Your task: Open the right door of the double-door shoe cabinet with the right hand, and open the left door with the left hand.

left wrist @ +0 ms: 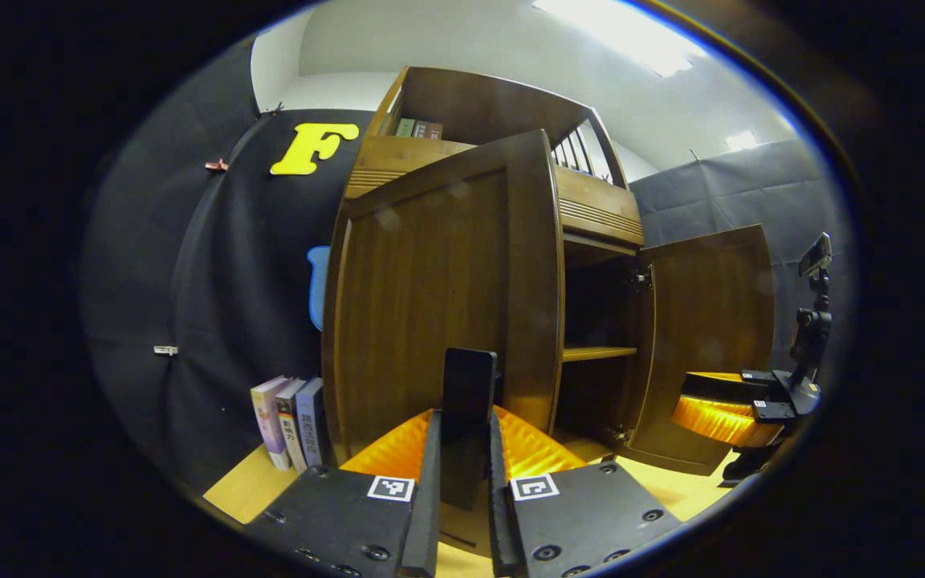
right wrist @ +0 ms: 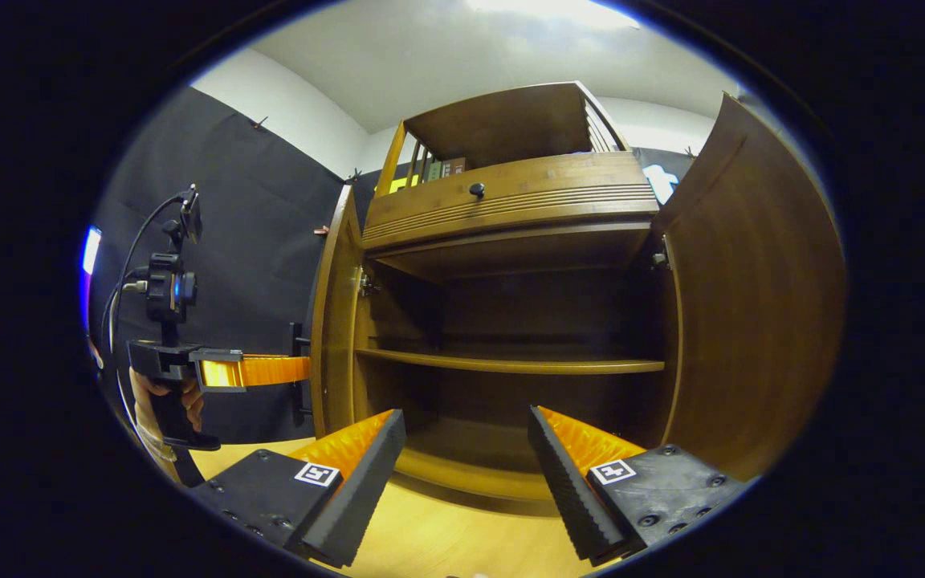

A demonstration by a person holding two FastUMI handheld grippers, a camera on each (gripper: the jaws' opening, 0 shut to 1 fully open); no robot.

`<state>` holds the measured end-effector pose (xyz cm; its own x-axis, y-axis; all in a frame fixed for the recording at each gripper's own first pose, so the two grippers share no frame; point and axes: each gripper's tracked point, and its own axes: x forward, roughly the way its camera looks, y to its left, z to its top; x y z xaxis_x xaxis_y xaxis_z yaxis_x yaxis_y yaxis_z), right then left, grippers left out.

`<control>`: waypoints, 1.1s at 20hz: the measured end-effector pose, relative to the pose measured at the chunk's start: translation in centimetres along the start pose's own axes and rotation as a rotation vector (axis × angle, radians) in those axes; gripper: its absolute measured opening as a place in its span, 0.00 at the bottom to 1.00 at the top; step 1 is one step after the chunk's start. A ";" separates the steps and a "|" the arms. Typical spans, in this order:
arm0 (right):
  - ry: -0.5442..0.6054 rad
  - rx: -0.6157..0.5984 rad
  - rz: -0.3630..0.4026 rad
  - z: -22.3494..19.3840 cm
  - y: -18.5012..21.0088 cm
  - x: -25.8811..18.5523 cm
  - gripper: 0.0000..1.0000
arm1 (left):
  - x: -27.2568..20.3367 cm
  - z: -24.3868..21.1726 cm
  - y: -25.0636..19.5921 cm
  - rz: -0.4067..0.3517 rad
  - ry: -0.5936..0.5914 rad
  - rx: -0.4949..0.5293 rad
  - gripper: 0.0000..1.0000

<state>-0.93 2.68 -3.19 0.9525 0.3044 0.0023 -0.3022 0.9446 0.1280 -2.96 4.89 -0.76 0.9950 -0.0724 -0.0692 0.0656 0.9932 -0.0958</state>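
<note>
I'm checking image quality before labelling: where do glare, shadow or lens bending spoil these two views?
Left gripper view: ceiling light blows out; the left door bows from fisheye bending. Right gripper view: the cabinet interior behind the shelf sits in deep shadow; the right door curves strongly.

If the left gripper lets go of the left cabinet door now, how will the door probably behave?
The left door looks like a stiff wooden panel, so it likely won't flex. Hung on side hinges, it would probably swing, not drop. The left gripper grips its dark handle, which seems rigid.

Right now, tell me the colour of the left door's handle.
Black. The handle shows best in the left gripper view, between the left gripper's fingers.
</note>
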 end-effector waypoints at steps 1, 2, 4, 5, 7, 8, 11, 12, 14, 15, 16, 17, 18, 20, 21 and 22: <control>-0.001 0.007 0.008 0.0 0.5 0.0 0.99 | -0.6 0.1 0.5 0.014 -0.004 0.002 0.29; -0.003 0.014 0.016 -0.1 0.9 0.2 0.98 | -1.1 0.3 1.1 0.029 -0.008 0.004 0.29; -0.009 0.023 0.034 -0.1 2.0 0.6 0.96 | -2.1 0.8 2.3 0.060 -0.021 0.012 0.28; -0.012 0.028 0.043 -0.1 2.6 0.8 0.99 | -2.4 0.7 2.8 0.073 -0.018 0.018 0.26; -0.006 0.036 0.068 -0.1 3.7 2.0 0.97 | -2.9 0.8 3.5 0.087 -0.023 0.025 0.26; -0.001 0.038 0.080 -0.3 4.4 2.2 0.99 | -3.3 0.8 3.8 0.094 -0.023 0.030 0.26; 0.004 0.027 0.099 -1.0 5.5 1.8 0.98 | -4.4 1.4 5.3 0.127 -0.037 0.051 0.26; 0.003 0.026 0.103 -1.0 5.7 2.0 0.97 | -4.8 1.6 5.9 0.143 -0.047 0.061 0.26; 0.001 0.035 0.116 -1.0 6.9 2.5 0.97 | -5.3 1.7 6.9 0.168 -0.051 0.069 0.26; 0.002 0.041 0.124 -1.0 7.6 2.7 0.97 | -5.6 1.5 7.4 0.173 -0.045 0.067 0.25; 0.004 0.044 0.130 -1.1 8.0 2.7 0.97 | -5.5 1.3 8.4 0.202 -0.039 0.071 0.26; 0.008 0.047 0.135 -1.4 8.4 2.9 0.97 | -6.6 1.2 9.5 0.243 -0.037 0.076 0.27; 0.013 0.049 0.143 -1.6 9.0 3.1 0.97 | -7.2 1.3 10.6 0.276 -0.040 0.077 0.20; 0.019 0.053 0.164 -1.3 9.8 4.2 0.98 | -8.5 1.4 11.7 0.308 -0.044 0.075 0.20; 0.023 0.052 0.174 -1.5 10.3 4.5 0.97 | -9.1 1.3 12.0 0.308 -0.047 0.071 0.20; 0.027 0.049 0.182 -1.6 10.9 4.6 0.97 | -9.7 1.4 12.2 0.313 -0.049 0.070 0.20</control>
<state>0.13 14.58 -3.40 0.8807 0.4736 0.0028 -0.4667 0.8667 0.1762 -11.75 17.81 0.12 0.9700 0.2404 -0.0364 -0.2408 0.9705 -0.0088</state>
